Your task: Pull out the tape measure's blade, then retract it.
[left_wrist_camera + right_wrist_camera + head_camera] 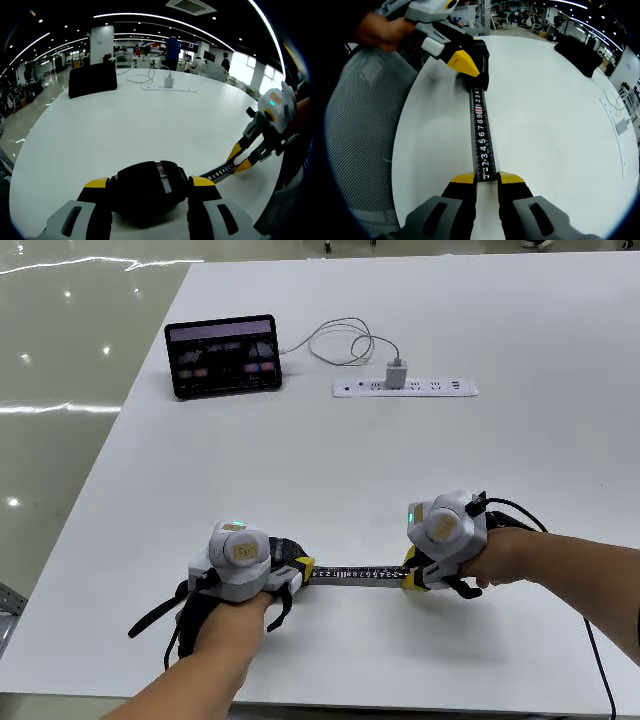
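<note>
A: While the blade (481, 130) lies pulled out along the white table (400, 460), what grips it?
B: Its end is pinched by the right gripper (486, 178); the left gripper (150, 182) clenches the black tape measure case (145, 200), near the table's front edge

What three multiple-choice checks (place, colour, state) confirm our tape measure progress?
1. Where is the black tape measure case?
A in the left gripper
B by the power strip
C on the tablet

2. The grippers' fingertips are?
A yellow
B red
C blue

3. The numbered metal blade is?
A fully retracted
B pulled out, its end in the right gripper
C off the table

A: the case sits between its jaws.
A: yellow in both gripper views.
B: the blade spans from case to right gripper.
</note>
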Tool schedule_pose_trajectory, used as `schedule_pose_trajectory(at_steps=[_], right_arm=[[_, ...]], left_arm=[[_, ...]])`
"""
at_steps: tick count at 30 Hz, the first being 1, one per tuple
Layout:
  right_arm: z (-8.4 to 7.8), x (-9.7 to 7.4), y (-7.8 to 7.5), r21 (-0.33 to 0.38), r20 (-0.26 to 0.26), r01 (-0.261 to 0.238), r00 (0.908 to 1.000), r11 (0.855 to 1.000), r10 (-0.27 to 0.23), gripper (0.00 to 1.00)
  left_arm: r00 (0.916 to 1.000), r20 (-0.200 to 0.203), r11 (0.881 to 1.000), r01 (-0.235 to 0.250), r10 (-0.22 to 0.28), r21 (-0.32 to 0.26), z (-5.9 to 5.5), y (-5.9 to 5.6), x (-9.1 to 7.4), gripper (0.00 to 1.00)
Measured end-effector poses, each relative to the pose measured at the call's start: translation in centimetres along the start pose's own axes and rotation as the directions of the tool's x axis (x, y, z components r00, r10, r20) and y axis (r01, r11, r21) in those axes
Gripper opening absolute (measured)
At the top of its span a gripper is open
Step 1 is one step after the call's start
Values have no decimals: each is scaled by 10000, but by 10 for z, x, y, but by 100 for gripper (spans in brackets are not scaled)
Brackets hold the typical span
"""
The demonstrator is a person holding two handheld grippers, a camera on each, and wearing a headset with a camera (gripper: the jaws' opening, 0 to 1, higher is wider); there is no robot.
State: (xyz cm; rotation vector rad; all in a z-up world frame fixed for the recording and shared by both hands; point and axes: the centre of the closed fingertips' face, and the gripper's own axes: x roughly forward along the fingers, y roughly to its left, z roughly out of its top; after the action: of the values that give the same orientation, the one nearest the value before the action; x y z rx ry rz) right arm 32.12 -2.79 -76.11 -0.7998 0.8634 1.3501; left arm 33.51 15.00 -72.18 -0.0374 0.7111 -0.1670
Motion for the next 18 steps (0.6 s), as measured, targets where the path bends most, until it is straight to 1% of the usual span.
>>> schedule_pose_trajectory(at_steps=[7, 18], right_arm=[[4, 3, 1, -117, 33, -11, 10000, 9999, 11, 11], [14, 7, 3, -56, 327, -43, 9995, 10000, 45, 11]], left_arm=[[10000, -48, 10000, 2, -2, -45, 0, 0, 1, 56], [10000, -10, 10000, 8, -8, -42, -1, 0, 0, 56]])
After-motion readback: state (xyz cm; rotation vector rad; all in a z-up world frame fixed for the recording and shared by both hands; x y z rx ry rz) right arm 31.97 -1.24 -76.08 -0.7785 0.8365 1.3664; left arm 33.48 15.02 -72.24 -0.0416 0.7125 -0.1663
